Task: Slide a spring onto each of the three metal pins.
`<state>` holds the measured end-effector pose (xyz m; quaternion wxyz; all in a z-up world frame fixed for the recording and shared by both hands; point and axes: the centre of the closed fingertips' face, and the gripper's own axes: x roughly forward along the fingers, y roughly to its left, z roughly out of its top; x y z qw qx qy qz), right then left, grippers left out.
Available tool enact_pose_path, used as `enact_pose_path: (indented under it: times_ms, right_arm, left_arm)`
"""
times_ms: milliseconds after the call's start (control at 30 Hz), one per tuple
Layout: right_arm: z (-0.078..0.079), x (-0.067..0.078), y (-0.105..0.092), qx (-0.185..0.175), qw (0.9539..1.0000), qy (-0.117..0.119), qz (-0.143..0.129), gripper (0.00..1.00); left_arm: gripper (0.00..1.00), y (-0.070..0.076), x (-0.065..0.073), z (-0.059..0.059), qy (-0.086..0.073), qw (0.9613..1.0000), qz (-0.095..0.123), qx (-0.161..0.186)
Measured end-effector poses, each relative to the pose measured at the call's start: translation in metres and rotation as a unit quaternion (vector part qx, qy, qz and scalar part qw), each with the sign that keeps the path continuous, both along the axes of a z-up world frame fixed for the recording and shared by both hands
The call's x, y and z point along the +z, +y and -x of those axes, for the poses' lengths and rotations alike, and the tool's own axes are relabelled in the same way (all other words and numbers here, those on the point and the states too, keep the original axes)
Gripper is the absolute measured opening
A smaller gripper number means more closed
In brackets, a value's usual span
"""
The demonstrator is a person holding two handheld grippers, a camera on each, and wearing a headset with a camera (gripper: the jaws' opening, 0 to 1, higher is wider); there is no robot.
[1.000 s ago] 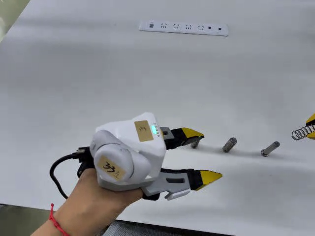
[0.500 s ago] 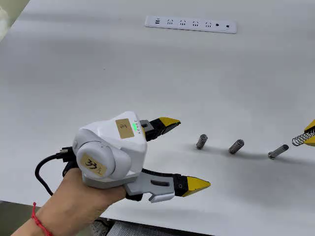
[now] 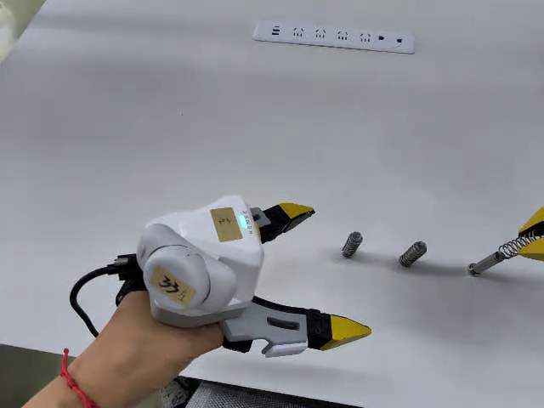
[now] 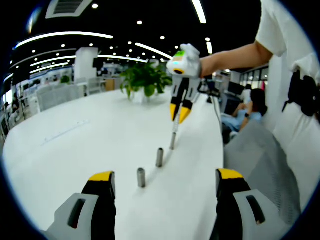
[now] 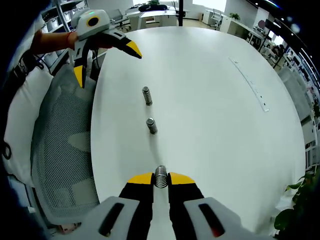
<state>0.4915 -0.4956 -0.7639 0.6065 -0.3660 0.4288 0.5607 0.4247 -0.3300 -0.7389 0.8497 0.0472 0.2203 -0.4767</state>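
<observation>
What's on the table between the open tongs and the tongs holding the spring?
In the head view, two pins wearing springs stand there: the first pin nearer the left tongs, the second pin nearer the right tongs.

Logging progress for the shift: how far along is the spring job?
Two pins look done: the first pin and second pin each wear a spring. In hand: the right gripper is shut on the last spring, which meets the tip of the third pin. Left: sliding it fully on. The left gripper is open, holding nothing.
</observation>
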Motion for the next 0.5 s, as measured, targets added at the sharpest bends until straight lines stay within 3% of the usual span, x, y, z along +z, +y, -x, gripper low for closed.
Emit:
enact_pose_path:
  times_ms: [500]
  right_arm:
    - [0.0004, -0.0050, 0.0052, 0.000, 1.0000, 0.002, -0.002, 0.12]
  left_arm:
    - [0.82, -0.0037, 0.0005, 0.0013, 0.005, 0.9999, 0.009, -0.001]
